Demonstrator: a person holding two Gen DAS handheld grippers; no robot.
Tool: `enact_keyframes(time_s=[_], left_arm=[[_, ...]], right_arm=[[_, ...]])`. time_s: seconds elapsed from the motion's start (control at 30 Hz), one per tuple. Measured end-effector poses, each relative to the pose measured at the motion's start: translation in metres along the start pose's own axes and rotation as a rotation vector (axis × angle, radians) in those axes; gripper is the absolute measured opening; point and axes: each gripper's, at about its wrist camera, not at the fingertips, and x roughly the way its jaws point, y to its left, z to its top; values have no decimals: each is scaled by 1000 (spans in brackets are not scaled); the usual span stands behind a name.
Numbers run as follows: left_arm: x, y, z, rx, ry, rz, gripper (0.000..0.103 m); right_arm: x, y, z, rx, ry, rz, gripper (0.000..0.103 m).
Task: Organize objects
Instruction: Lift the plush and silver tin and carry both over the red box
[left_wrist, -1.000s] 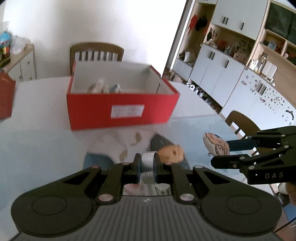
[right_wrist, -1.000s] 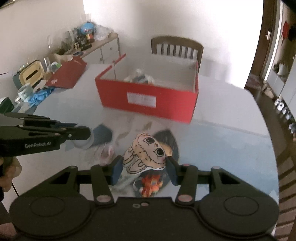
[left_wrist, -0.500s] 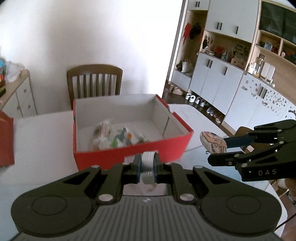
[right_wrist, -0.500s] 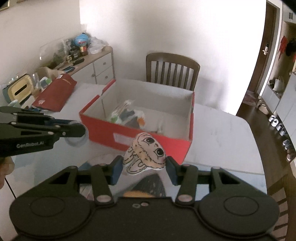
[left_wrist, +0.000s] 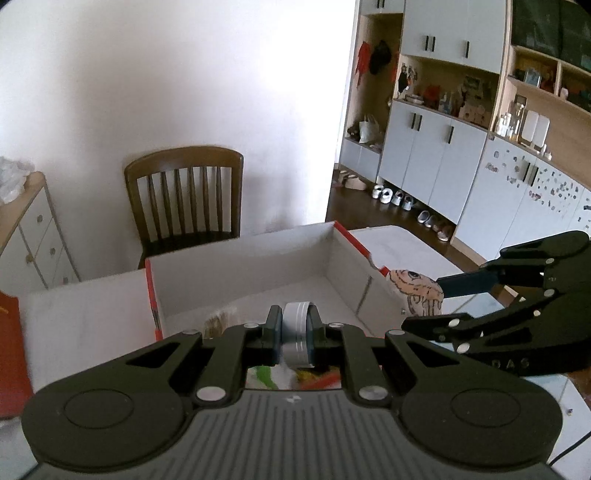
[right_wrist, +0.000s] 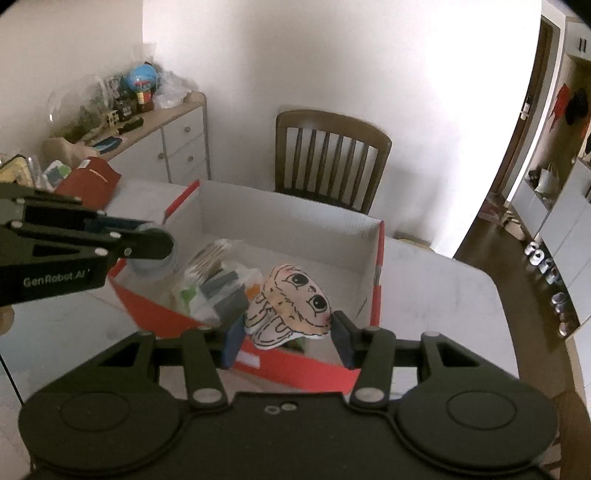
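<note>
Your left tool (left_wrist: 294, 334) is clamped narrow on a grey roll (left_wrist: 296, 338), held edge-on above the near left part of the red box (left_wrist: 341, 258). Your right tool (right_wrist: 288, 338) grips a flat cartoon-face toy (right_wrist: 290, 306), partly open to its width, above the box's near right corner.

Your left view shows the box's bare white far walls and the chair (left_wrist: 184, 195) behind the box; most of the box floor is hidden behind the tool there. It also shows the toy (left_wrist: 415, 293) side-on at the box's right wall.

Your right view alone shows the box contents: clear packets and grey blocks (right_wrist: 221, 291) heaped on the box's left side, with the right side of the floor bare. It also shows the red lid (right_wrist: 90, 181) lying on the tabletop (right_wrist: 436, 295) left of the box.
</note>
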Motion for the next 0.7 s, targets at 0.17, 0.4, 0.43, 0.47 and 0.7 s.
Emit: enact_keyframes(time_s=[0.17, 0.4, 0.43, 0.47, 0.7], left_arm=[[30, 10, 17, 24, 38, -9, 12], [70, 16, 31, 56, 83, -25, 12], [77, 16, 32, 60, 97, -24, 12], [85, 18, 33, 60, 113, -27, 12], [125, 26, 35, 56, 179, -28, 12]], right_arm=[[20, 2, 7, -6, 20, -27, 49], [52, -1, 11, 26, 76, -27, 49], [56, -2, 11, 34, 85, -26, 49], [60, -3, 11, 40, 93, -25, 49], [90, -7, 9, 70, 156, -43, 49]])
